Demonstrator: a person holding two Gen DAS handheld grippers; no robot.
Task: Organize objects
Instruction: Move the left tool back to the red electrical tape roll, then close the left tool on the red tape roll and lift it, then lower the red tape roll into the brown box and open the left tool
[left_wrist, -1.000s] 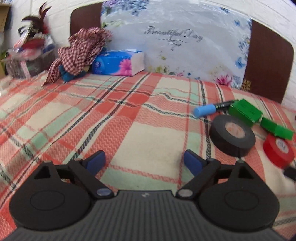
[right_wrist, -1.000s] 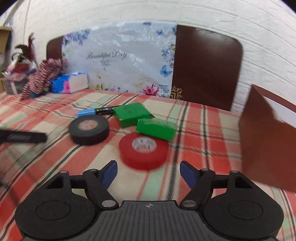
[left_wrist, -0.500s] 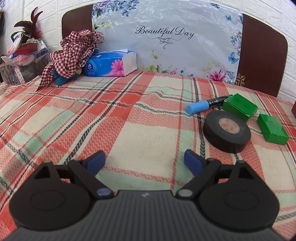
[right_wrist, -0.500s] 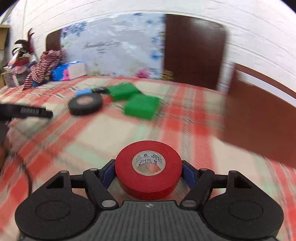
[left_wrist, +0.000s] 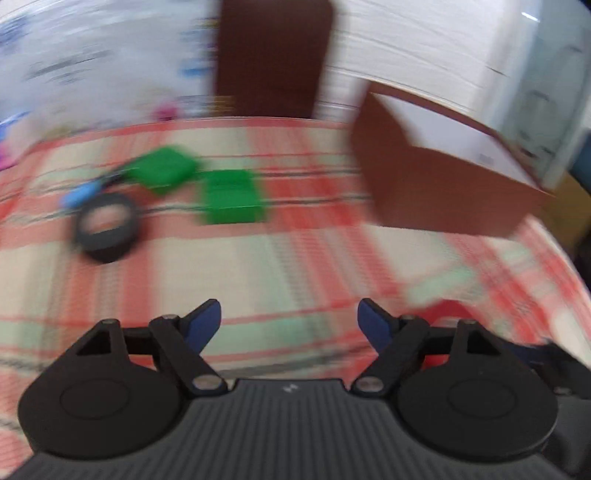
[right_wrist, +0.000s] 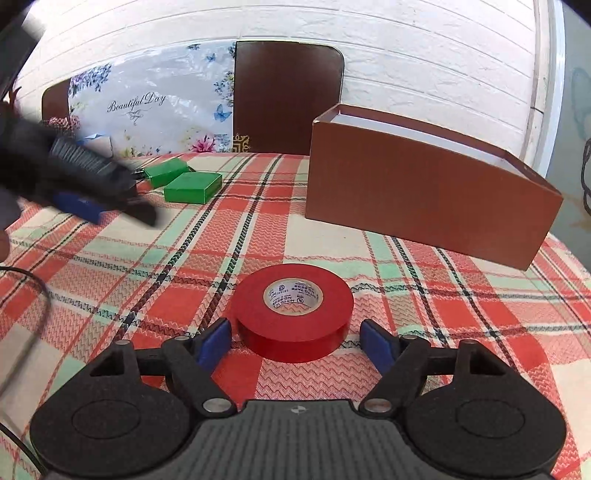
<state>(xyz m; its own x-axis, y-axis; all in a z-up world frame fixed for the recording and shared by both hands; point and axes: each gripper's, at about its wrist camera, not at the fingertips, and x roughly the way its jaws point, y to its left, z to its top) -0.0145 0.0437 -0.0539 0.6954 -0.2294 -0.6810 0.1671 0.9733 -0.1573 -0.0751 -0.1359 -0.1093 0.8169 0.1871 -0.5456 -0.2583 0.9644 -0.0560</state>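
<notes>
Red tape roll (right_wrist: 293, 317) flat, brown box (right_wrist: 424, 188) beyond

Only two bits of text I could actually read. The floral sheet (right_wrist: 155, 107) propped against the wall said "Beautiful Day" in script. The core of my red tape roll (right_wrist: 293, 308) had "NITTO TAPE" printed around it; the smaller print there was too tiny. My left camera was all blur, nothing readable.

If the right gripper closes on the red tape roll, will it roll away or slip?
The red tape roll lies flat on the tablecloth, so it probably will not roll. Its curved, glossy side may slip somewhat. It looks rigid and light enough for the open jaws beside it.
</notes>
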